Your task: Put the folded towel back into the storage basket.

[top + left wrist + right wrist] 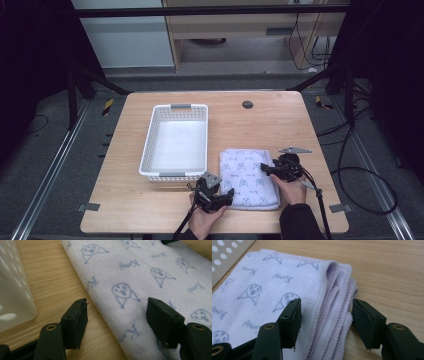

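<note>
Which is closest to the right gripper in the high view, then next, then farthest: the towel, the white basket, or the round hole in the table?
From the right gripper:
1. Towel, right under it.
2. Basket, to its left.
3. Round hole, at the table's far edge.

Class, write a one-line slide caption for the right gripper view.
Right gripper straddles the layered edge of a folded printed towel on the wooden table, jaws open either side of it.
</note>
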